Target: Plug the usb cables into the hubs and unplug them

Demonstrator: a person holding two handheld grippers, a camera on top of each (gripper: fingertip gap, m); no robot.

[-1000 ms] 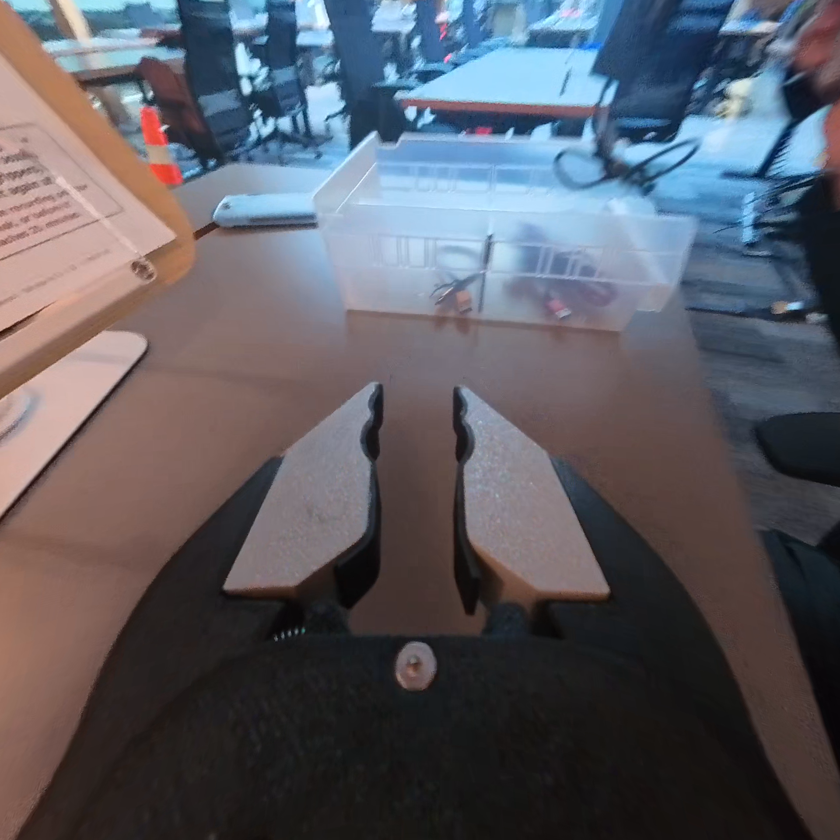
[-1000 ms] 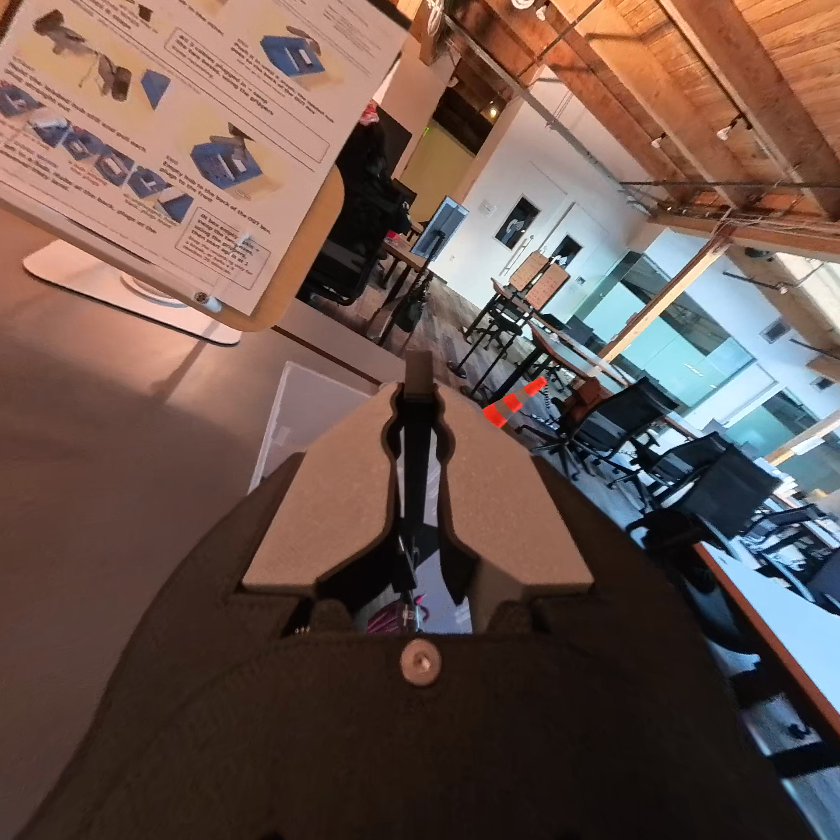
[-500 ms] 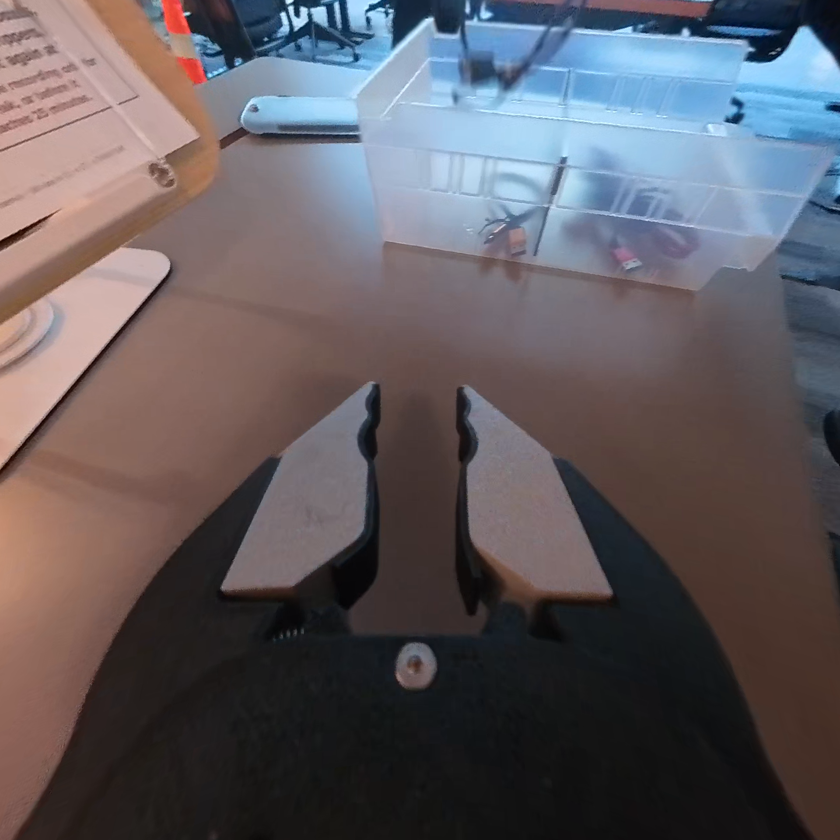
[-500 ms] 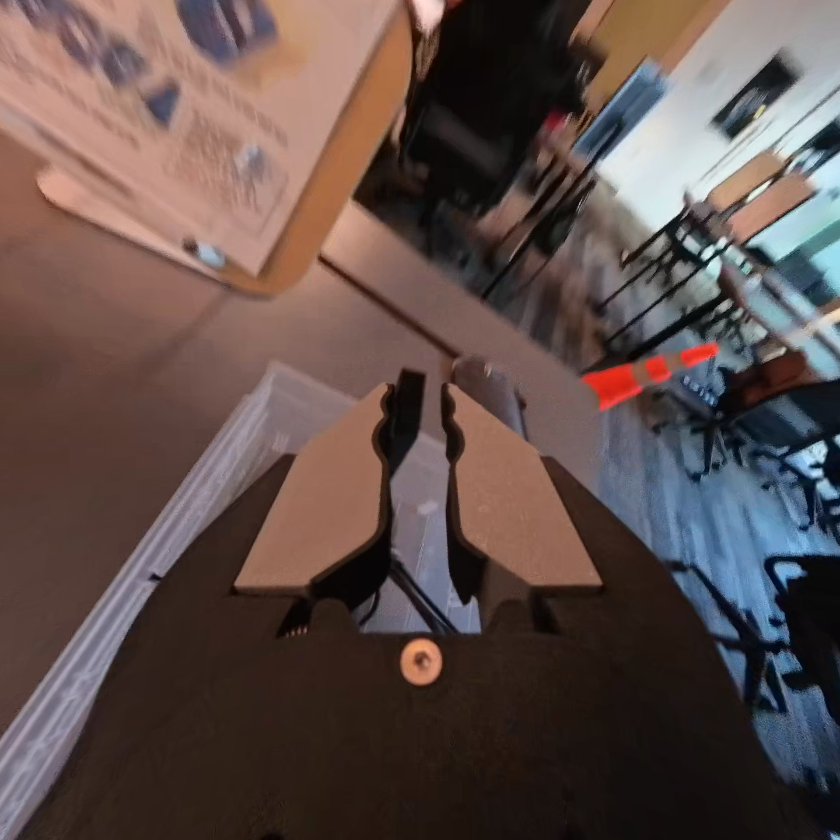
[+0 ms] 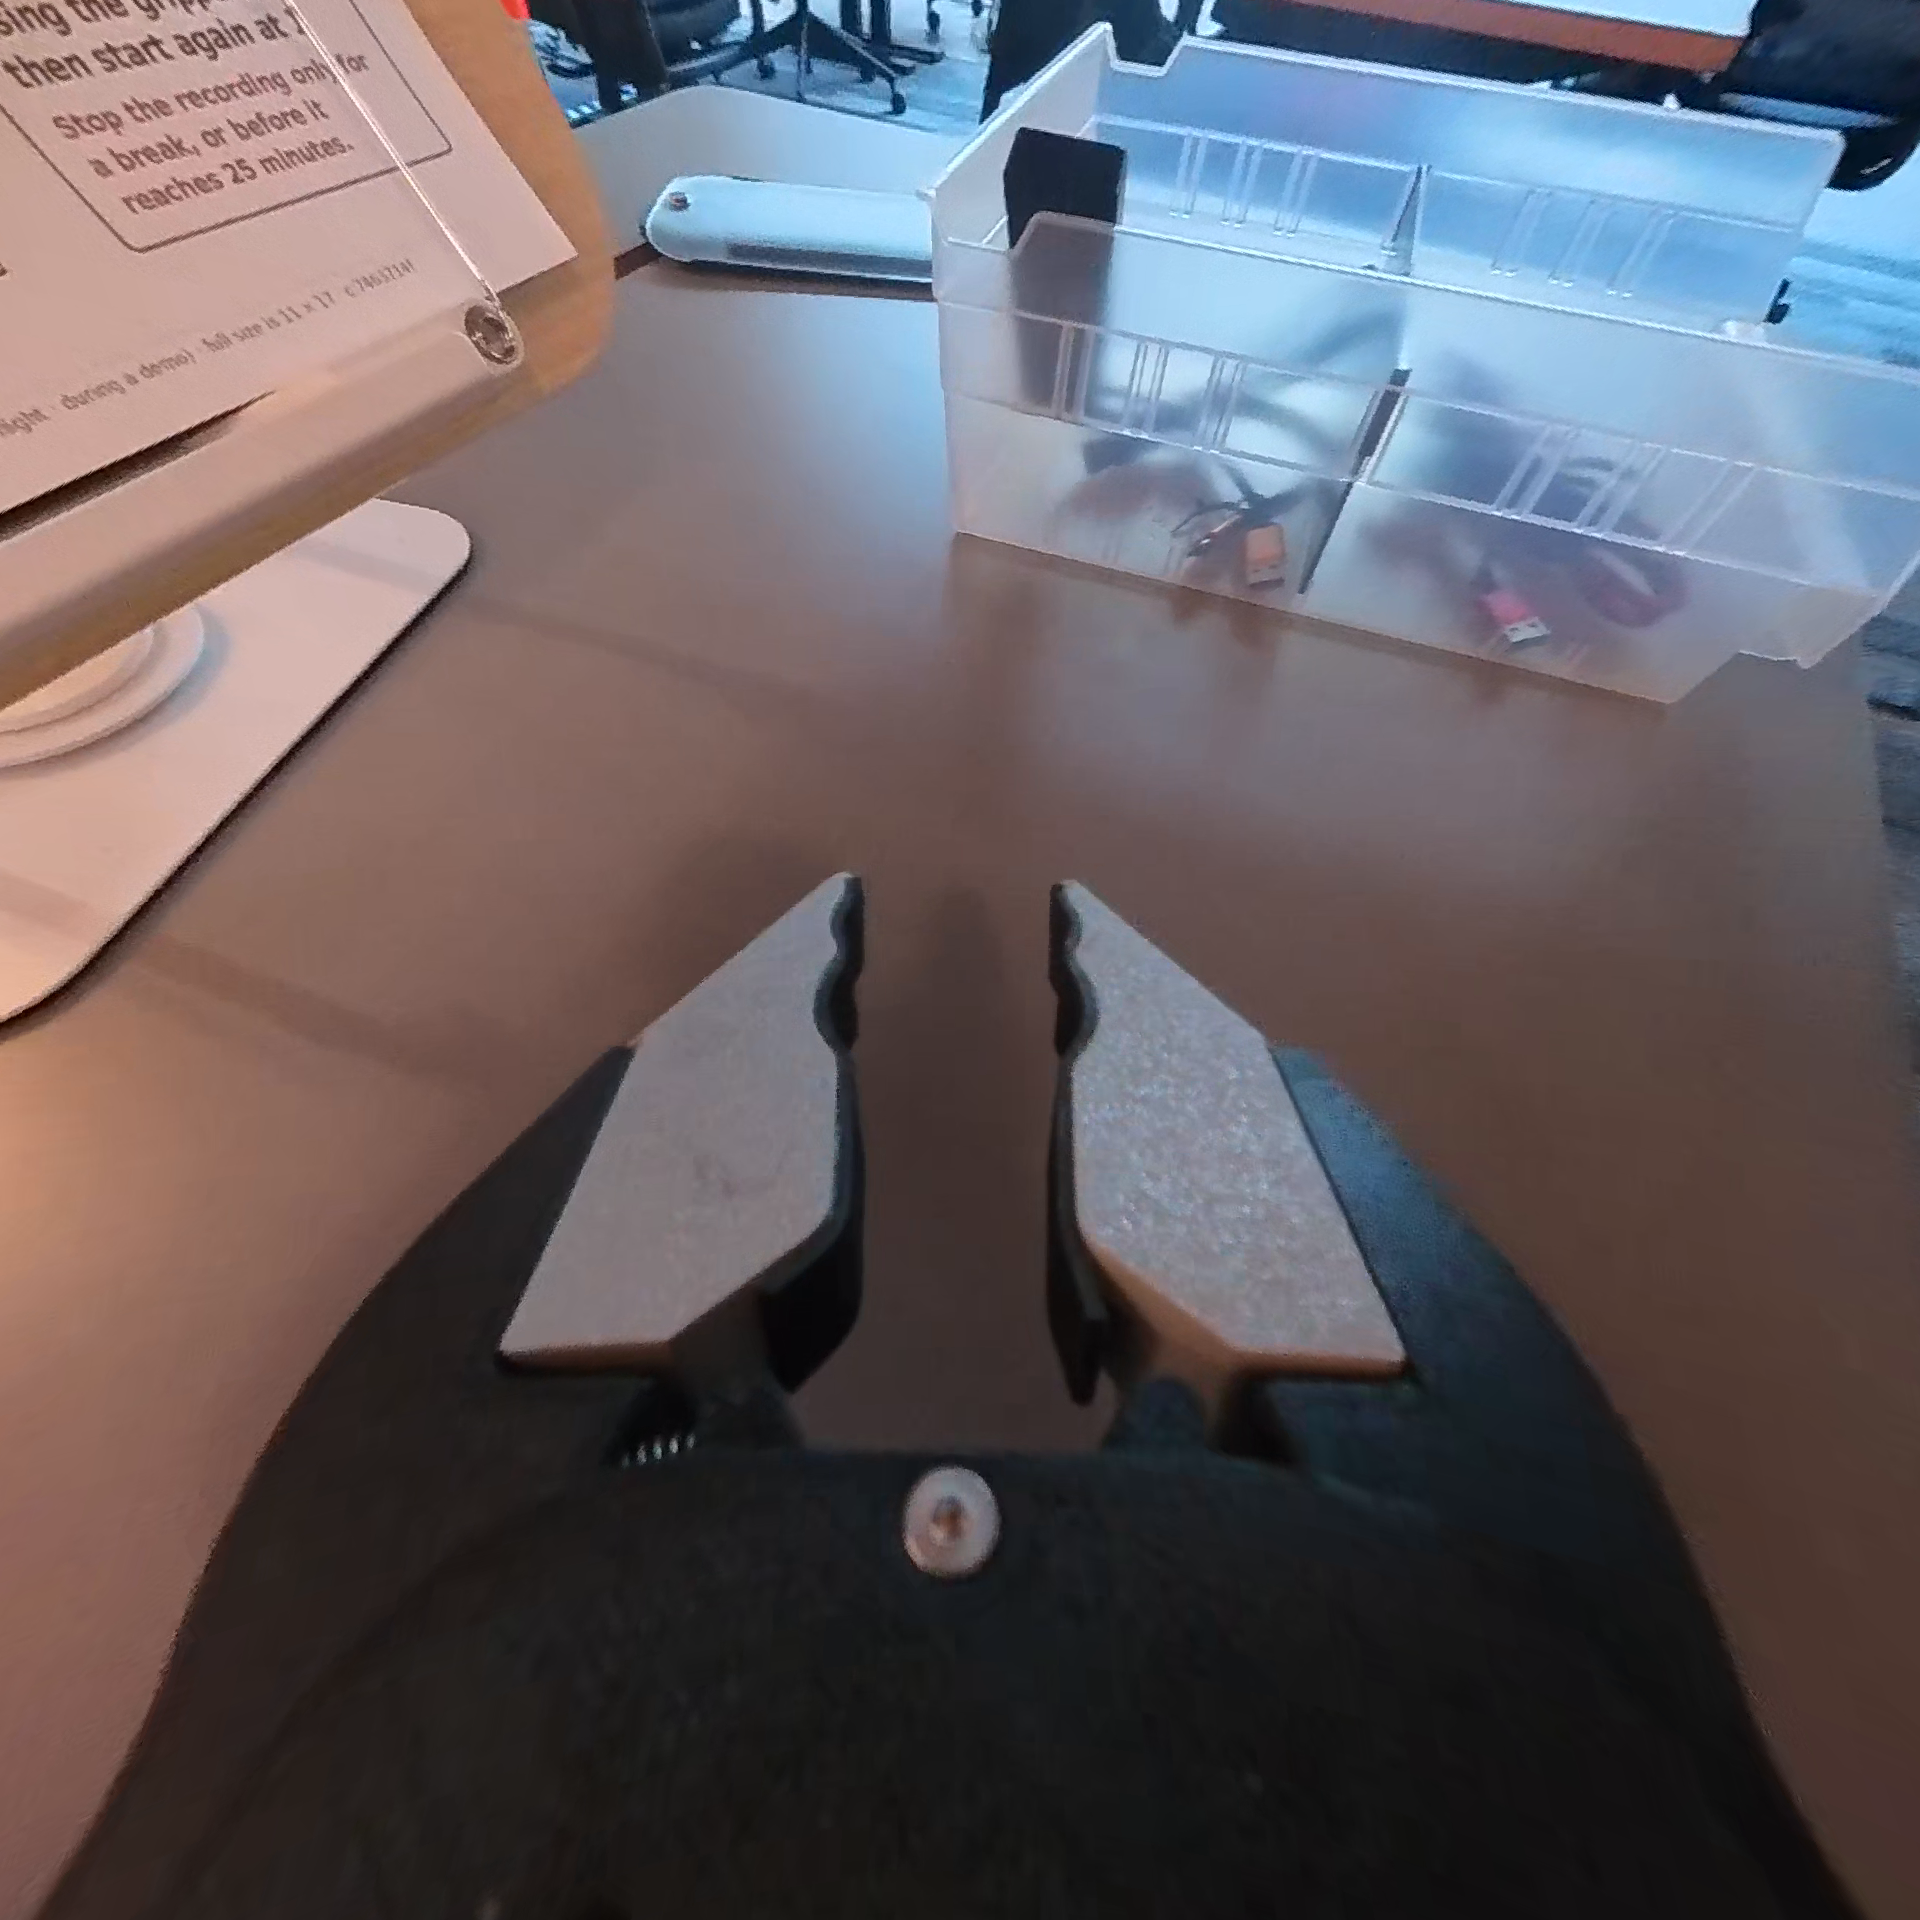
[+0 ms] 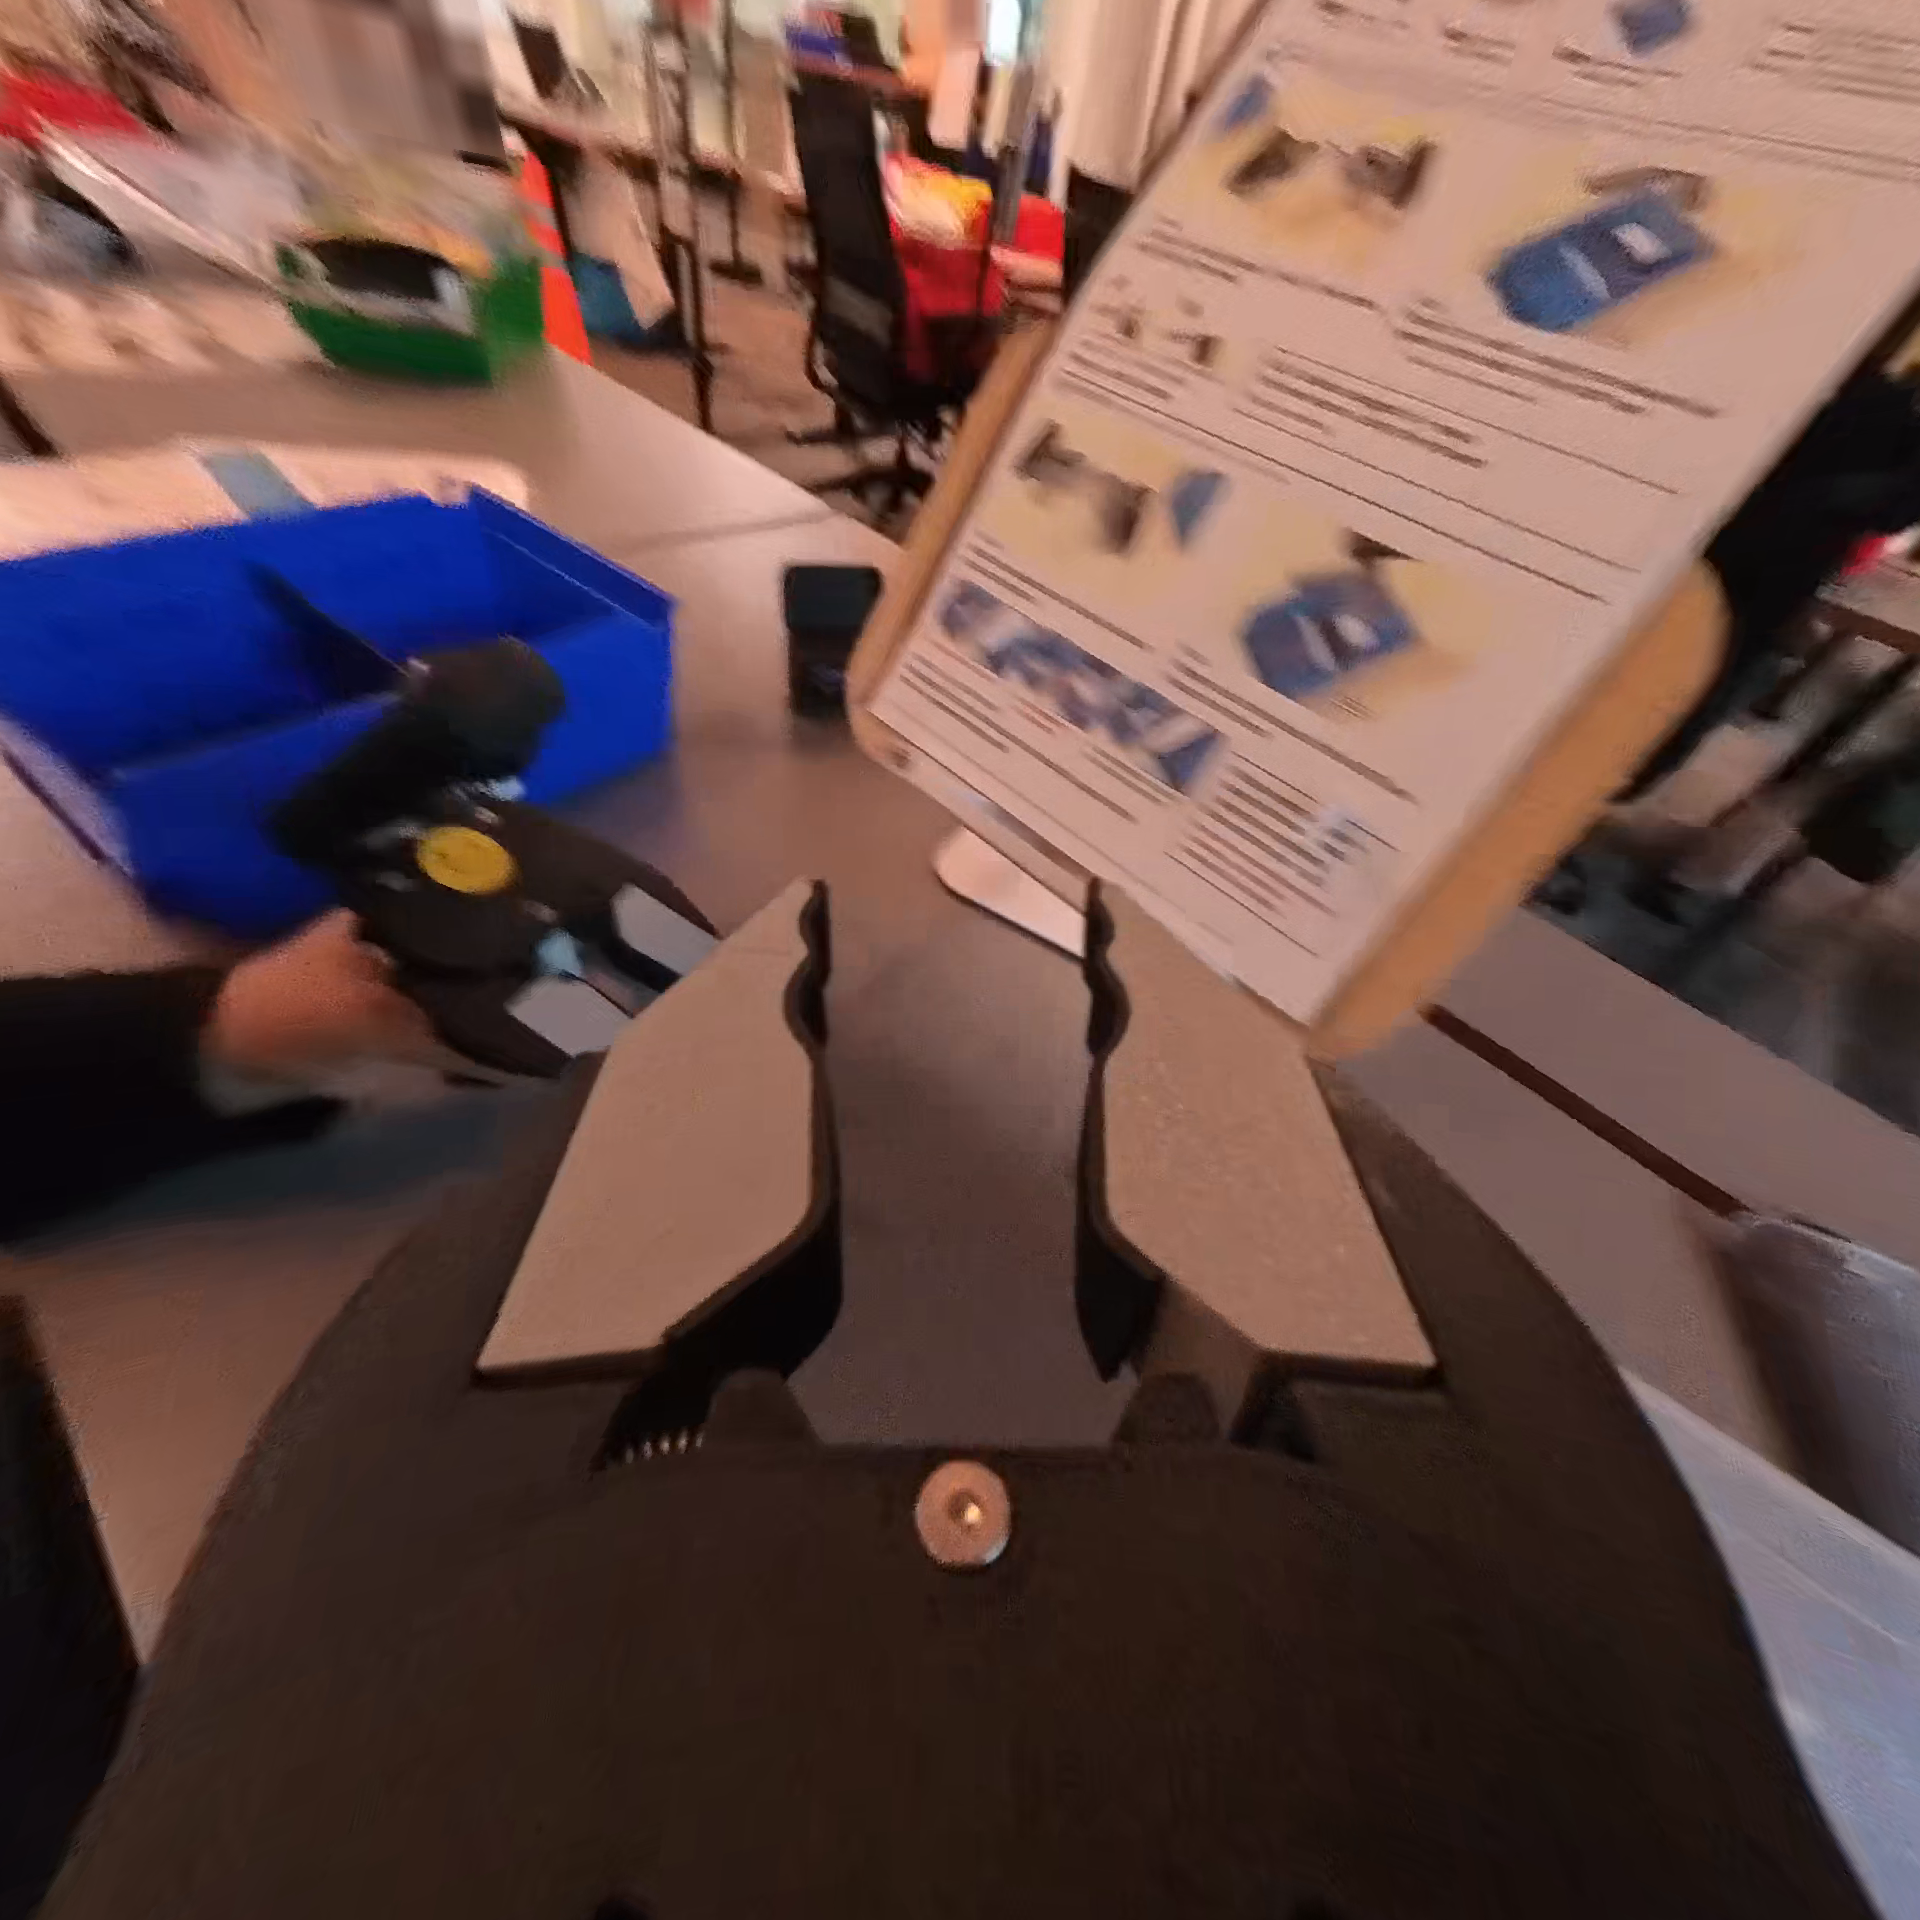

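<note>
My left gripper (image 5: 951,904) is open and empty, low over the brown table (image 5: 935,727). Ahead at the right stands a clear plastic bin (image 5: 1558,312) with a divider. A black hub (image 5: 1065,177) stands in its left compartment, with dark cables and an orange USB plug (image 5: 1262,551). A pink USB plug (image 5: 1517,629) and red cable lie in the right compartment. My right gripper (image 6: 956,914) is open and empty, pointing at the sign stand. The left gripper (image 6: 644,945), held by a hand, shows at the left of the right wrist view.
An instruction sign on a white base (image 5: 208,665) stands at the left and shows in the right wrist view (image 6: 1351,468). A white device (image 5: 790,223) lies behind the bin. A blue divided bin (image 6: 312,644) and a small black box (image 6: 826,634) sit beyond. Office chairs and tables surround. The left gripper's tips are roughly 20 cm from the right gripper's. My left gripper's tips are some 20 cm from the orange USB plug (image 5: 1262,551).
My right gripper was shut on the black hub with its cables above the clear bin; it has opened, the hub now stands in the bin, and the gripper has swung toward the sign. The left gripper moved closer to the bin.
</note>
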